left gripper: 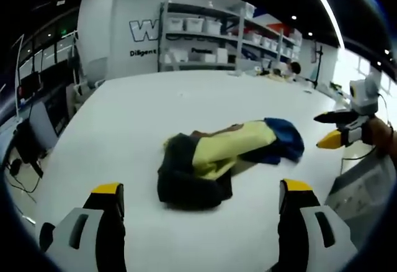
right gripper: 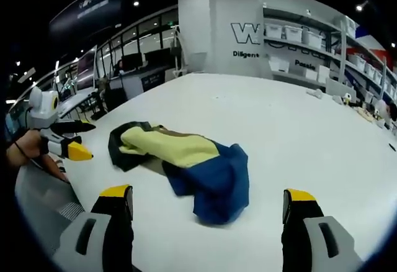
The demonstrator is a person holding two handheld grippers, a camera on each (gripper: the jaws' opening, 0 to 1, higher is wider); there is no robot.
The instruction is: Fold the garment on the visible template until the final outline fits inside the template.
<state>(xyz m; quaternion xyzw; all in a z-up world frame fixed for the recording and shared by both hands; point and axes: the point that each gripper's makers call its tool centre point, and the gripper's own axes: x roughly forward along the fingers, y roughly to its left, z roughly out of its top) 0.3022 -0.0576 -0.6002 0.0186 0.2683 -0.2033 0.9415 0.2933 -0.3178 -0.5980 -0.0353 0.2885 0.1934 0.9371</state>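
White table point(left gripper: 142, 104) under shelving holds the crumpled garment point(left gripper: 217, 160) mid-surface, well apart from both grippers. Left gripper point(left gripper: 201, 200) and right gripper point(right gripper: 208, 207) hover spread, empty. Soft, light cloth should drape and bunch; I would pinch its blue edge point(right gripper: 217, 185).

I see a broad white table point(left gripper: 130, 129) — it runs back toward the shelving wall. On it lies one crumpled garment point(left gripper: 223, 160), bunched in a heap, with black, pale yellow, brown and blue panels. From my right gripper view the blue part point(right gripper: 217, 182) is nearest me, the black end farthest left — cloth resting flat on the tabletop point(right gripper: 298, 135).
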